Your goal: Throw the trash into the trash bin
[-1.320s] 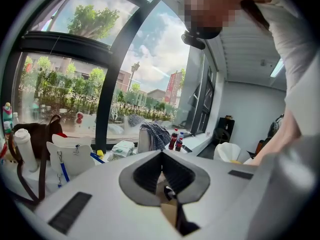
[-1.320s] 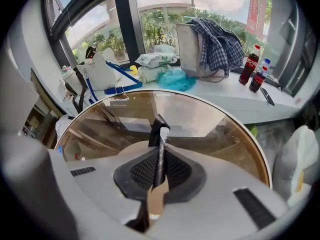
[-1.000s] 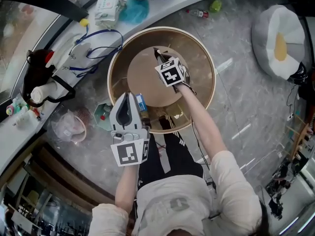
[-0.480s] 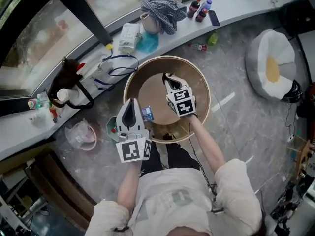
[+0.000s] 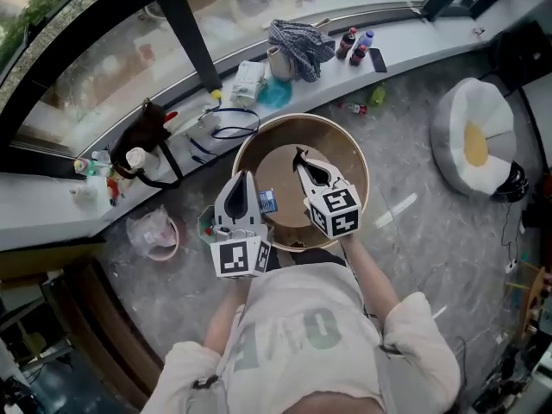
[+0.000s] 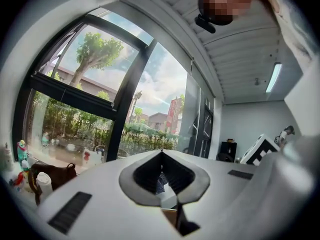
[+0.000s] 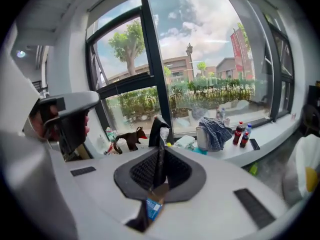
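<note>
My right gripper [image 5: 304,160] hangs over the round wooden table [image 5: 349,149], shut on a thin black scrap of trash [image 5: 298,153]. In the right gripper view the scrap [image 7: 156,126] sticks up from between the closed tips [image 7: 159,145]. My left gripper [image 5: 239,177] is beside it over the table's left edge, tips together and nothing in them, as the left gripper view [image 6: 161,153] also shows. A small blue packet [image 5: 267,201] lies on the table between the two grippers. The pink trash bin [image 5: 155,234] with a clear liner stands on the floor to the left.
A window ledge runs along the back with bottles [image 5: 354,41], a plaid cloth [image 5: 297,37], a dark bag [image 5: 147,132] and blue cords [image 5: 226,123]. A white and yellow cushion [image 5: 474,141] lies on the floor at the right. A green item [image 5: 205,225] sits by the table's left side.
Both grippers have risen toward the head camera. The right one has come up off the table top with the black scrap in it. The view has widened, showing more ledge and window.
</note>
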`<state>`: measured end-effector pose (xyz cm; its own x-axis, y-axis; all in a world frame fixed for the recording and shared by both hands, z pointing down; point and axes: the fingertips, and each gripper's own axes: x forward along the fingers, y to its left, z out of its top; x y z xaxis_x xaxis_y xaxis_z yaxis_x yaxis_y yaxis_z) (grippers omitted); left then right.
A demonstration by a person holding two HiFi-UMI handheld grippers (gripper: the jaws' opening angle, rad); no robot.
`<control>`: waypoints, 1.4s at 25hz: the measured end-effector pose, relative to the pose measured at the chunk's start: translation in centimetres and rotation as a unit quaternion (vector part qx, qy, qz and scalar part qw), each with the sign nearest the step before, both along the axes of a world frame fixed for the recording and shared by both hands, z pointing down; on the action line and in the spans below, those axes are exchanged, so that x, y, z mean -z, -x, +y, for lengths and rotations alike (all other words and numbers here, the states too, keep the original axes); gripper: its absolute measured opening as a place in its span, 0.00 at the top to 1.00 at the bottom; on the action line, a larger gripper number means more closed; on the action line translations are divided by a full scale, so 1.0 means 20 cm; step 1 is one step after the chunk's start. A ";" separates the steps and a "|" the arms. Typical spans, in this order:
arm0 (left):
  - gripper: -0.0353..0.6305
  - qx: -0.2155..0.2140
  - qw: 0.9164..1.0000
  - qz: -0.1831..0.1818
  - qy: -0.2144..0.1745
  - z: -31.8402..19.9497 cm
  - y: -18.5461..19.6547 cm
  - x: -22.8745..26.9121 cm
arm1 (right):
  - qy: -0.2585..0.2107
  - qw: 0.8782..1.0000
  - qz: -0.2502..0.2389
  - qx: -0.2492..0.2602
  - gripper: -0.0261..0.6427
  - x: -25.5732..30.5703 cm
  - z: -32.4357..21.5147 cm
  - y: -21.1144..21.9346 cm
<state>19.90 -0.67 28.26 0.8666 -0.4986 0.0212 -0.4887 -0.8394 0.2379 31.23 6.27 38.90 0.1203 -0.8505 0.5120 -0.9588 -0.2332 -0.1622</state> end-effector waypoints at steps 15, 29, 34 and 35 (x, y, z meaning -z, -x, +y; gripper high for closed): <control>0.93 0.060 0.998 0.004 -0.005 0.01 0.19 0.02 | -0.067 0.996 0.020 0.050 0.94 0.32 0.00 0.22; 0.93 0.138 0.990 0.000 0.003 -0.11 0.42 -0.02 | -0.077 0.988 0.020 0.133 0.94 0.37 -0.20 0.45; 0.93 0.203 0.979 -0.009 0.009 -0.19 0.68 -0.09 | -0.073 0.977 0.017 0.201 0.94 0.33 -0.33 0.70; 0.93 0.220 0.975 -0.012 0.010 -0.20 0.74 -0.11 | -0.068 0.974 0.014 0.217 0.94 0.31 -0.36 0.75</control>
